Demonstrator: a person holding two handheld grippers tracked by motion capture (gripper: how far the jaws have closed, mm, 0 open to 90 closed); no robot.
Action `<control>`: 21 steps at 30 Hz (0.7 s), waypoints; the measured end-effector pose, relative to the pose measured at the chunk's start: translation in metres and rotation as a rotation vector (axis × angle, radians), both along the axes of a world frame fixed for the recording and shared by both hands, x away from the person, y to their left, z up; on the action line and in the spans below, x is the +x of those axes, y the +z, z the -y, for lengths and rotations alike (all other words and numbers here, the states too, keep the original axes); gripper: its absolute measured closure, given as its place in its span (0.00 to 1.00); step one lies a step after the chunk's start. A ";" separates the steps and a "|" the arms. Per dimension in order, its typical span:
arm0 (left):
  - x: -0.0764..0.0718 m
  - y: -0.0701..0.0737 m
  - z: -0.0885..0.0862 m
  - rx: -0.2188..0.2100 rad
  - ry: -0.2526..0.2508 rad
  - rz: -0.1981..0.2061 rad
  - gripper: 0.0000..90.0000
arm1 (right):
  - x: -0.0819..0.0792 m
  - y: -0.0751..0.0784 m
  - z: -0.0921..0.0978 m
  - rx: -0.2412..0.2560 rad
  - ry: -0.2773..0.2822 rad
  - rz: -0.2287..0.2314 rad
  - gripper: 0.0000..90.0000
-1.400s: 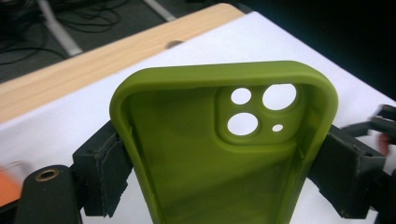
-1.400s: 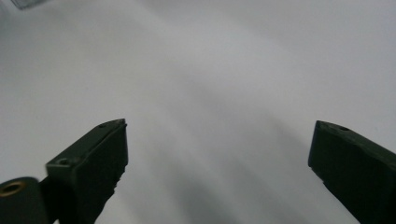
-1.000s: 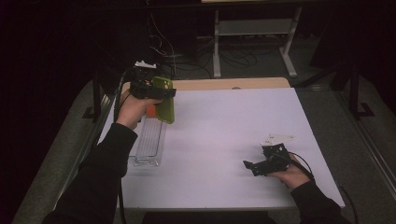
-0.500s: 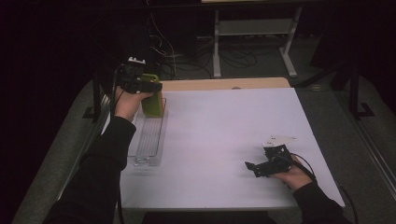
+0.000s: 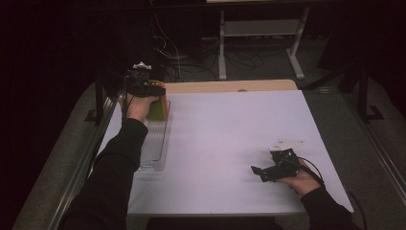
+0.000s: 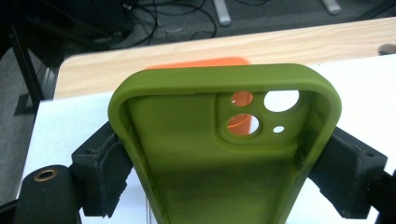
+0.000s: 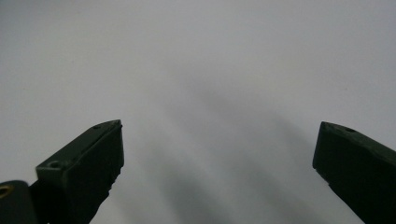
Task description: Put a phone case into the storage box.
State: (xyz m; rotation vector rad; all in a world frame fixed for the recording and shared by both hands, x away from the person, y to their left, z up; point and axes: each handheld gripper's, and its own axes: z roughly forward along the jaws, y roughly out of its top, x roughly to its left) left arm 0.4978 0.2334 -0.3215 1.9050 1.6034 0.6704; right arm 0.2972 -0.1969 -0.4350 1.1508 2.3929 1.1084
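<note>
The left gripper (image 6: 224, 154) is clamped across the long sides of an olive-green phone case (image 6: 219, 154), one black pad pressing each soft wall, with the open inside of the case turned to the camera and its camera cut-outs toward the far end. In the high view that left gripper (image 5: 152, 98) holds the case (image 5: 158, 109) upright at about 10 o'clock on the white table sheet (image 5: 230, 139), over the far end of a clear slotted rack (image 5: 155, 143). An orange case (image 6: 196, 63) sits just behind the green one, showing through the lens holes.

The likeliest trouble, as I judge it: the case is flexible, so the squeeze could bow its walls and let it pop free or twist while being lowered, missing the slot or knocking the orange case. The rack looks light and could skid if the case catches on a rib.

Room is tight at 9 o'clock, where the rack lies near the sheet's left edge and a metal rail (image 5: 95, 143) runs alongside; the wooden table edge (image 5: 230, 86) lies close at 12 o'clock. From the centre toward 3 o'clock the sheet is bare. The right gripper (image 5: 261, 171) rests at about 5 o'clock, jaws spread wide over bare sheet, holding nothing
</note>
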 end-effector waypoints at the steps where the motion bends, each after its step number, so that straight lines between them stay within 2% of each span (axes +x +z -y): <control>1: 0.001 -0.002 -0.001 -0.002 0.001 0.002 0.16 | 0.000 0.000 0.000 -0.001 0.002 0.001 0.01; 4: 0.002 -0.009 -0.002 0.004 0.016 -0.006 0.16 | 0.000 0.000 0.000 0.001 0.003 0.001 0.01; 6: 0.003 -0.015 -0.001 -0.011 0.031 -0.007 0.16 | 0.000 0.000 0.000 0.003 0.004 -0.002 0.01; 8: 0.003 -0.021 -0.002 0.015 0.021 -0.018 0.16 | 0.000 0.000 0.000 0.001 0.006 0.001 0.01; 13: 0.003 -0.030 0.001 0.036 0.035 -0.013 0.16 | -0.001 0.001 0.000 -0.001 0.008 0.006 0.01; 16: 0.004 -0.033 0.002 0.045 0.034 -0.018 0.16 | -0.001 0.001 -0.001 0.002 0.006 0.003 0.01; 21: 0.005 -0.034 0.005 0.064 0.040 0.001 0.15 | -0.001 0.001 0.000 -0.002 0.010 0.006 0.01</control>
